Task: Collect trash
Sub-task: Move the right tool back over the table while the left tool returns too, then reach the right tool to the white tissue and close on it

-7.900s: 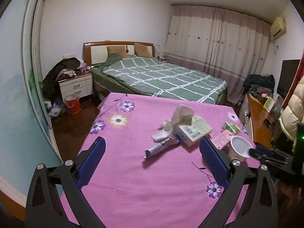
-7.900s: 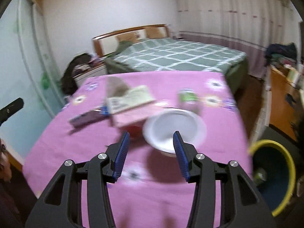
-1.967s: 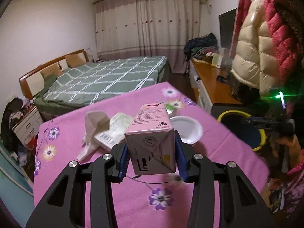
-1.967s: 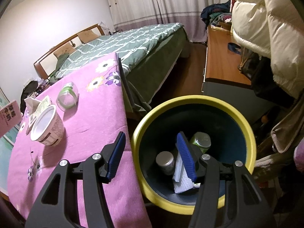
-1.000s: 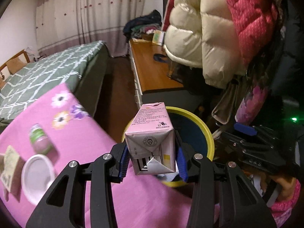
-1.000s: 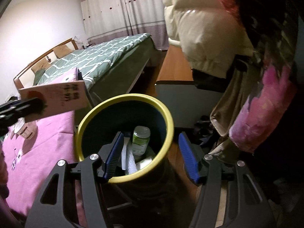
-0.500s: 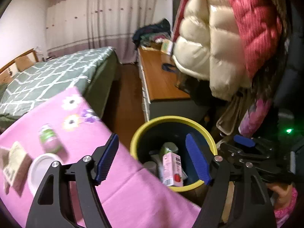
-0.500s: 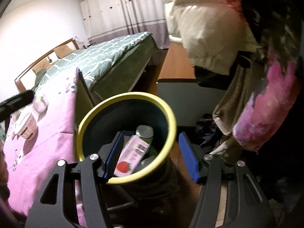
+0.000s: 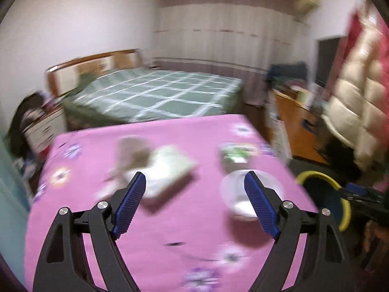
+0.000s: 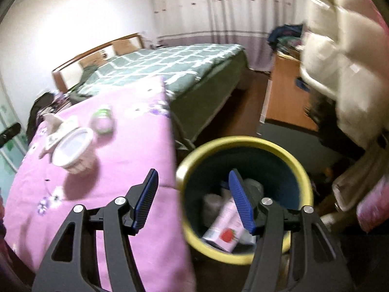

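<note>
Right wrist: pink carton point(image 10: 225, 228) in bin point(image 10: 287, 150), both grippers' fingers apart, empty, left gripper point(image 9: 194, 204) over table point(image 9: 182, 221).

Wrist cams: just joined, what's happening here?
Trash pickup from a pink-clothed table into a yellow-rimmed bin beside it. Both grippers are empty, jaws open: the left gripper faces the table, the right gripper hangs by the bin's rim. A pink carton already lies in the bin. A white cup, a green container and a paper packet remain on the table.
</note>
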Demonstrator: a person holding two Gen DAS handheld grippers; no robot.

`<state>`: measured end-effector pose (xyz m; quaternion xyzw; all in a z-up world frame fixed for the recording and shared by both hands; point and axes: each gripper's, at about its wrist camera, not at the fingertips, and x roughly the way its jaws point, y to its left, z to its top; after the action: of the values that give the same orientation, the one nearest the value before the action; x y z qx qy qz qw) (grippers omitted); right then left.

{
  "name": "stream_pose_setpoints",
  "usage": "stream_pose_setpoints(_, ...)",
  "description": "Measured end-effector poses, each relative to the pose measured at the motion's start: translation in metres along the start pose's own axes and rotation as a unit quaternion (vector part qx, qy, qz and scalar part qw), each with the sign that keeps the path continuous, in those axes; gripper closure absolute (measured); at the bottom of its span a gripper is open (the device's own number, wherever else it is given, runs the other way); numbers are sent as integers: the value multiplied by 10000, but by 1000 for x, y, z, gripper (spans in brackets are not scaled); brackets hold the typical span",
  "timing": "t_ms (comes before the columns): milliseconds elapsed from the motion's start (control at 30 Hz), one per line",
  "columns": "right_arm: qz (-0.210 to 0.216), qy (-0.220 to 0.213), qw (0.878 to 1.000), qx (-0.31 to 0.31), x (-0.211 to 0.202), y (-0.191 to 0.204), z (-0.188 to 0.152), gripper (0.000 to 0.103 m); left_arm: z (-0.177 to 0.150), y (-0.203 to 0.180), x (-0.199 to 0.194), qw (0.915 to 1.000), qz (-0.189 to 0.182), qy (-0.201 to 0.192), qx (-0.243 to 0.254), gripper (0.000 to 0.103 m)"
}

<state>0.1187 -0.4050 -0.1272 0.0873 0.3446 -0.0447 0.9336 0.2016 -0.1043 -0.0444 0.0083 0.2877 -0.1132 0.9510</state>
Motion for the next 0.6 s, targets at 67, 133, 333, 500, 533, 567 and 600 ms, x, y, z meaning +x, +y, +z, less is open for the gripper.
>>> stream_pose_setpoints(67,161,-23,9996,-235,5,29,11,45,-4,41,2,9990,358,16,-253,21)
stream_pose_setpoints(133,282,-19,9987,-414,10,52,20,45,-8,72,3,9971,667,-11,-375,21)
stream_pose_setpoints(333,871,-75,9931,-776,28,134,50,45,-26,148,11,9863,1582,-57,-473,21)
stream_pose_setpoints(500,1297,-56,9850,-1139,43,205,72,45,-42,190,18,9801,1864,28,-682,21)
stream_pose_setpoints(533,1352,-58,9833,-1221,47,222,77,45,-45,194,20,9794,1892,33,-711,21)
stream_pose_setpoints(567,1409,-43,9812,-1322,53,242,83,45,-48,199,22,9787,1913,52,-746,21)
stream_pose_setpoints(600,1445,-41,9800,-1366,56,253,85,45,-51,203,24,9785,1902,72,-792,21)
